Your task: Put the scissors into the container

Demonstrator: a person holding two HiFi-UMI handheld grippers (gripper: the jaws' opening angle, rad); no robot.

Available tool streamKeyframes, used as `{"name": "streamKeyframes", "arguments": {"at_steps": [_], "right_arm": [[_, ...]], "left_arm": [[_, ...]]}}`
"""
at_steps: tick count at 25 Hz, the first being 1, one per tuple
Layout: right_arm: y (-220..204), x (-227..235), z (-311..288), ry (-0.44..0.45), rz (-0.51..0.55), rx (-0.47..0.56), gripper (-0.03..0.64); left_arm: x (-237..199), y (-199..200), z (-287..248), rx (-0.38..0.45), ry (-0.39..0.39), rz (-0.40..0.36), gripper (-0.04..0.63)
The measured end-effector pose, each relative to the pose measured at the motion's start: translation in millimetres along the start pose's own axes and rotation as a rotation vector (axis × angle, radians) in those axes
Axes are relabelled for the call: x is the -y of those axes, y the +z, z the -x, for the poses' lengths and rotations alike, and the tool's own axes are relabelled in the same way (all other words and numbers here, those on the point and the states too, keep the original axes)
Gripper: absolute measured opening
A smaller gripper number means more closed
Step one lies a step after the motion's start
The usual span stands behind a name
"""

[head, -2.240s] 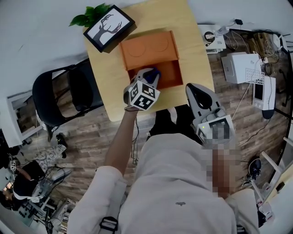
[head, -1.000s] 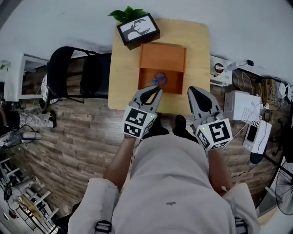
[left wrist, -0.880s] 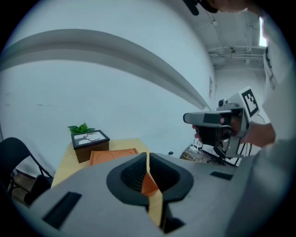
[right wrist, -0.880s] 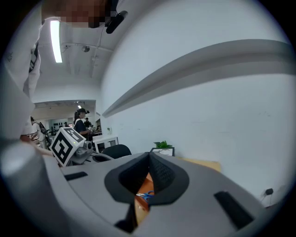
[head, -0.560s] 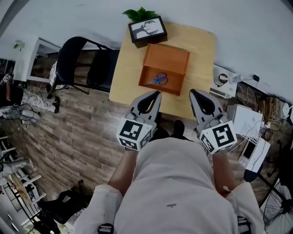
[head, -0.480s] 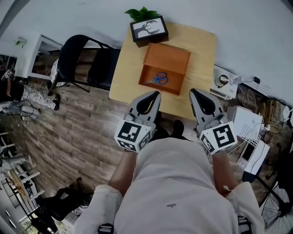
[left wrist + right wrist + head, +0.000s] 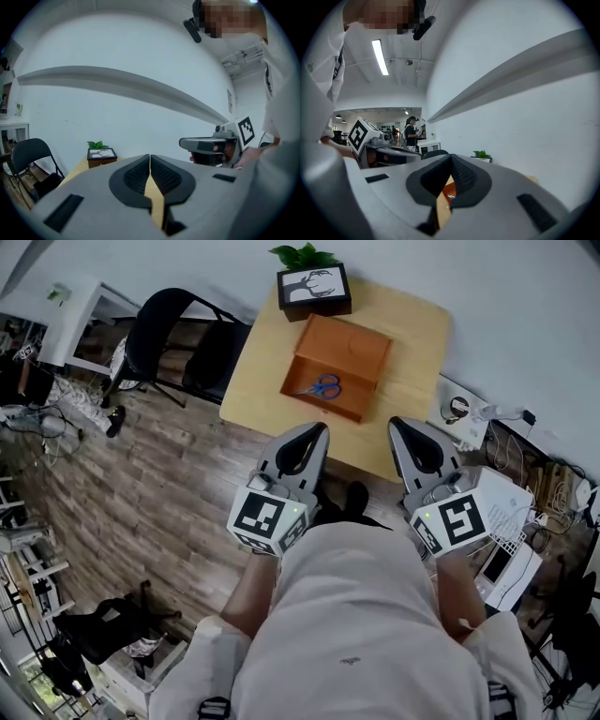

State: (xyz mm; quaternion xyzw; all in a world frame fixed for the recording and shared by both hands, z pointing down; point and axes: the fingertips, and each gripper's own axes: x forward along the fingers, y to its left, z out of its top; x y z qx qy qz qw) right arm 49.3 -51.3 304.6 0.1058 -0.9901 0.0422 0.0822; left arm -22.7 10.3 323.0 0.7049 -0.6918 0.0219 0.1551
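The blue-handled scissors (image 7: pixel 322 387) lie inside the orange open box (image 7: pixel 367 349) on the small wooden table (image 7: pixel 417 334). Both grippers are held close to the person's body, well back from the table. My left gripper (image 7: pixel 311 431) is shut with nothing in it; its jaws meet at a thin line in the left gripper view (image 7: pixel 150 159). My right gripper (image 7: pixel 405 424) is shut and empty too, jaws together in the right gripper view (image 7: pixel 450 160). A sliver of the orange box (image 7: pixel 448 189) shows between the right jaws.
A framed deer picture (image 7: pixel 315 287) with a green plant (image 7: pixel 306 254) behind it stands at the table's far edge. A black folding chair (image 7: pixel 173 329) sits left of the table. White devices and cables (image 7: pixel 502 512) lie on the floor at right. Wooden floor surrounds the table.
The left gripper has let go of the scissors in the box and drawn back to the body. The person has stepped back and the table now lies farther away.
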Motion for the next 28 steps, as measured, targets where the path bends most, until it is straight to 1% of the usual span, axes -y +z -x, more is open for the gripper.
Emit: {"name": "streamKeyframes", "arguments": {"at_steps": [13,19,28], "right_arm": [[-10.4,-8.6,27.8,0.027,0.001,-0.005,-0.003],[-15.2,-16.6,35.1,0.028,0.001,-0.012,-0.003],[-19.9,-15.7,33.9,0.025,0.013,-0.022,-0.002]], "left_arm": [[28.4,-3.7,19.6,0.019,0.038,-0.003,0.011],[33.0,-8.8,27.8,0.013,0.038,-0.006,0.011],[29.5,-12.3,28.0,0.013,0.040,-0.004,0.011]]}}
